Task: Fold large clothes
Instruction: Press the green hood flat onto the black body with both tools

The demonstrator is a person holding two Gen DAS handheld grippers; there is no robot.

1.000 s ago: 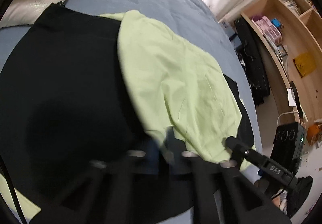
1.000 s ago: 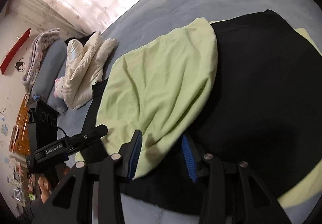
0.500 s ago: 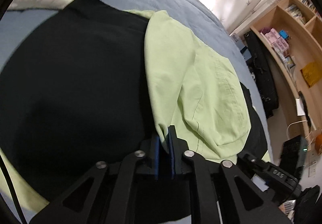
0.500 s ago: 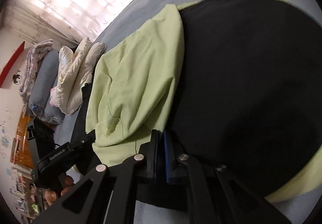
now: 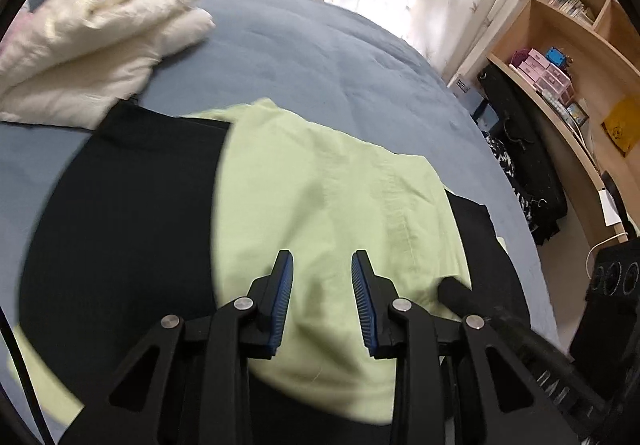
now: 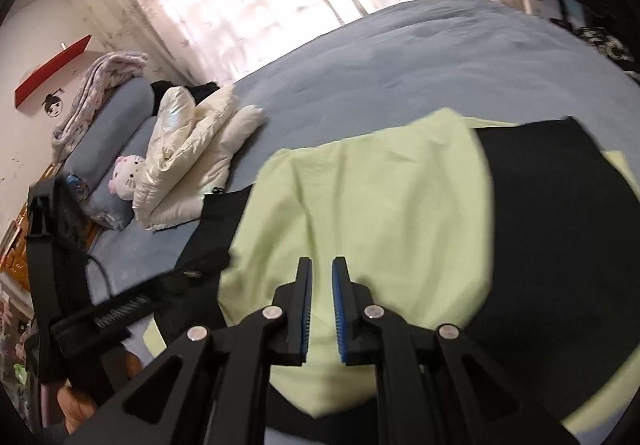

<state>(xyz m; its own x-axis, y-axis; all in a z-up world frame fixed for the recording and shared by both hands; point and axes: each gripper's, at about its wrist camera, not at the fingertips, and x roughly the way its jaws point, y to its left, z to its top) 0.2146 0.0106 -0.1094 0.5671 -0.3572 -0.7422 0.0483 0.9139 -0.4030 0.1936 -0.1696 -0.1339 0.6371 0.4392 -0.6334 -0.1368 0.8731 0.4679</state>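
Half a second ago both tools were pinched together on the edge of the light green garment; that edge is now lying free. In the left wrist view the left tool [image 5: 322, 265] is sitting at the bottom centre of the frame, its jaws opening, with a clear gap between the blue pads [image 5: 285, 285] and only the cloth lying below them, not pressed. In the right wrist view the right tool [image 6: 322, 273] is also at the bottom centre, its pads standing a narrow slit apart with nothing clamped between them. Both cameras are showing more of the bed than before, and the pictures are blurring at the cloth edges.

The light green garment [image 5: 336, 205] is lying folded over on top of the black garment [image 5: 120, 225], filling the lower middle of the left view; its fold is forming a rounded hump with a stitched seam running down its right part. The black garment is spreading out wider beneath it, showing on both sides, and a strip of light green is peeking out under its lower left edge. Both are resting on the blue-grey bed [image 5: 320, 57].

Farther off, a cream puffy jacket [image 5: 92, 45] is lying in the upper left, and wooden shelves [image 5: 560, 45] are standing at the right edge.
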